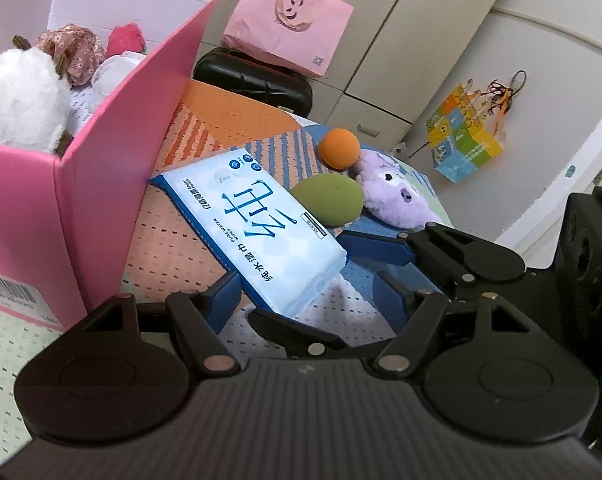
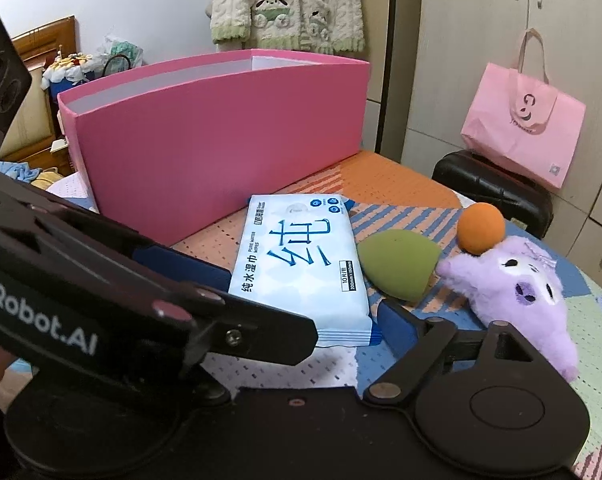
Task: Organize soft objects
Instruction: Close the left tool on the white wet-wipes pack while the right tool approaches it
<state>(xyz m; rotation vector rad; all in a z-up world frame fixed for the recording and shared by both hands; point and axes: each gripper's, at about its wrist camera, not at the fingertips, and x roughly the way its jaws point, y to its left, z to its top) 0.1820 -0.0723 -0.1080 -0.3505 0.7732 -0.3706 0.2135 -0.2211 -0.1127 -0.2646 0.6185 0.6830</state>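
The pink box (image 1: 113, 184) fills the nine-to-eleven o'clock side of the left wrist view. Inside it lie a white plush (image 1: 21, 100), a floral fabric piece (image 1: 71, 50) and a red fuzzy item (image 1: 126, 38).

Just beside the box, toward the centre, the wet wipes pack (image 1: 257, 232) lies flat on the patterned cloth (image 1: 237, 120). Its near end sits between the blue pads of the left gripper (image 1: 305, 292), whose jaws stand wide on either side of the pack; whether the pads press on it I cannot tell.

At about one o'clock from the pack lies the green egg-shaped sponge (image 1: 328, 202), touching it. The orange ball (image 1: 339, 148) is just behind the sponge, and the purple plush (image 1: 393, 196) rests against both.

At three o'clock the right gripper (image 1: 365, 268) reaches in, jaws wide. In its own view the right gripper (image 2: 297, 300) straddles the near end of the pack (image 2: 301, 264), one pad (image 2: 397, 328) just beside the pack's corner, apart from it.
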